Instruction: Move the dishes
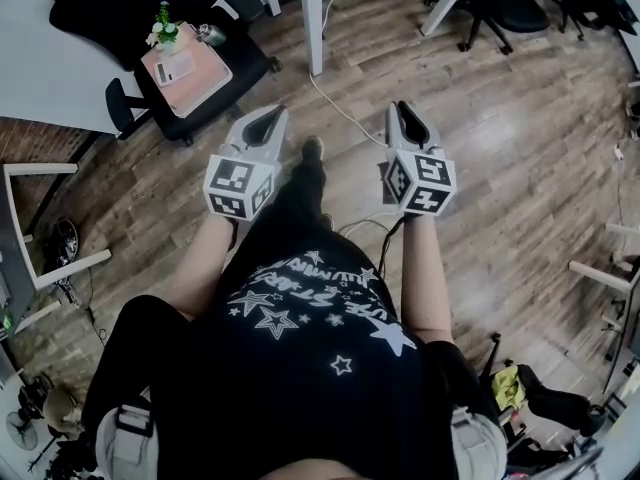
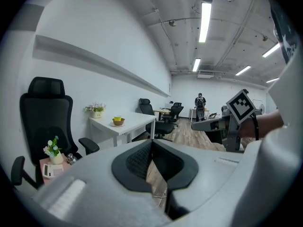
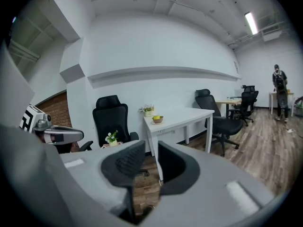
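A brown bowl with something yellow in it sits on a small plate on the white table, some way ahead of both grippers; the bowl also shows in the left gripper view. My left gripper is shut with nothing in it. On my right gripper a narrow gap stays between the pads, and nothing is in it. In the head view both the left gripper and the right gripper hang side by side over the wood floor, in front of the person's body.
A black office chair stands to the left, carrying a pink box and a small flower pot. A white table leg rises ahead with a cable on the floor. Another flower pot stands on the table. A person stands far off.
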### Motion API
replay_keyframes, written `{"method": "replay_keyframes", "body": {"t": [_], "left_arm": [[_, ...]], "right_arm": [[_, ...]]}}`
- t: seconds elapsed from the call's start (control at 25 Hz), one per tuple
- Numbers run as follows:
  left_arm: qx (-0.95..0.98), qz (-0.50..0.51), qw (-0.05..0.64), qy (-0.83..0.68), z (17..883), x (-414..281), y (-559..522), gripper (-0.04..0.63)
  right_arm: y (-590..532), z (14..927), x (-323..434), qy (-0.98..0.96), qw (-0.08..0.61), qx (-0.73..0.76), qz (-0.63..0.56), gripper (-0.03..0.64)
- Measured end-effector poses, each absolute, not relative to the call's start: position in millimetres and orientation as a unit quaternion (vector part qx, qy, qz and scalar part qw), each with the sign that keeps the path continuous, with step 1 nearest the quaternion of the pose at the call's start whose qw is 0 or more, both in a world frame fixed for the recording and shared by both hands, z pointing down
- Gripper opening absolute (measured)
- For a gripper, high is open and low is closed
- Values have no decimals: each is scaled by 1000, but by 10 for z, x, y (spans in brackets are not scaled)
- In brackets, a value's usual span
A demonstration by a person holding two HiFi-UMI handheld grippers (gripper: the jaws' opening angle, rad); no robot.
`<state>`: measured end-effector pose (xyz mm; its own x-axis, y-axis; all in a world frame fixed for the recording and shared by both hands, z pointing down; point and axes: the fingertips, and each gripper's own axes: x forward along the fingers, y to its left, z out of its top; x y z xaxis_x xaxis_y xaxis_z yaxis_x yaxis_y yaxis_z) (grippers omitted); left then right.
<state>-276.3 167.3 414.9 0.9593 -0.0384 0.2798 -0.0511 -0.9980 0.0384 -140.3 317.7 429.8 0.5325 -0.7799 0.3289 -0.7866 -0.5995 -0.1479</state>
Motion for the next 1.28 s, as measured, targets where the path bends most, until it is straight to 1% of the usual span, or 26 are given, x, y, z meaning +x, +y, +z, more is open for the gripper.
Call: {"method": "replay_keyframes", "body": {"t": [0.04, 0.12, 0.16, 0.28, 0.48, 0.8, 1.08, 1.28], "left_arm": [[990, 138, 24, -23, 4140, -2718, 1638, 10], [990, 135, 28, -22, 4155, -2620, 1562, 11], [990, 135, 31, -22, 4179, -2562, 1520, 11], [990, 138, 37, -20, 4261, -2307, 1342, 11], [988, 137, 56, -33, 4343, -1746, 849, 11], [986, 140, 68, -56, 4345, -940, -185, 11], [984, 141, 77, -75, 4370, -593, -755, 11], [982, 145, 86, -88, 4410, -405, -1003, 11]], "right_arm": [[3138, 4308, -1371, -452, 8, 873, 185, 119], [3054, 4341, -1306, -461, 10, 866, 191, 143], [3007, 4368, -1262, -466, 14, 863, 195, 187], [2815, 4465, -1034, -476, 23, 852, 217, 256], [2323, 4563, -445, -486, 41, 840, 239, 258], [1179, 4479, 482, -510, 65, 822, 246, 258], [517, 4485, 935, -525, 68, 810, 253, 258], [195, 4518, 1252, -535, 106, 801, 247, 258]]}}
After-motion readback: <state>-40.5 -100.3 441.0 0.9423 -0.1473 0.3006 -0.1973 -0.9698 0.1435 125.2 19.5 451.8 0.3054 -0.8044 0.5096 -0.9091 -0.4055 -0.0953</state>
